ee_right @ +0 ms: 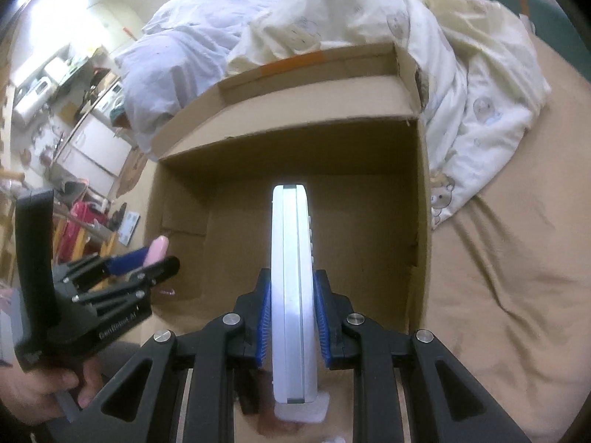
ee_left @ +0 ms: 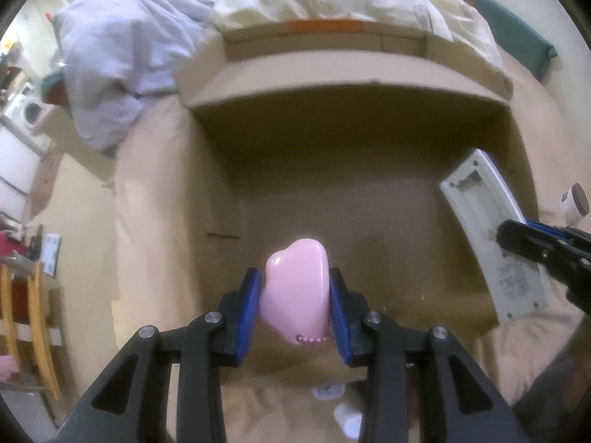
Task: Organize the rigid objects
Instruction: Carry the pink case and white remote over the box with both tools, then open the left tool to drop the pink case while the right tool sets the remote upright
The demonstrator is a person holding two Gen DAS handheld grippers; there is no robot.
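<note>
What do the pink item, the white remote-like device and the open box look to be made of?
Pink item: probably hard plastic, glossy, showing soft highlights. White device: likely matte moulded plastic, with a visible seam along its edge. Box: plain brown corrugated cardboard, dull, with folded flaps and raw cut edges.

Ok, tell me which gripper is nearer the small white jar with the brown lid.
Right. The right gripper, clamping the white remote, sits just beside the jar; the left gripper, holding the pink comb, is across the box.
</note>
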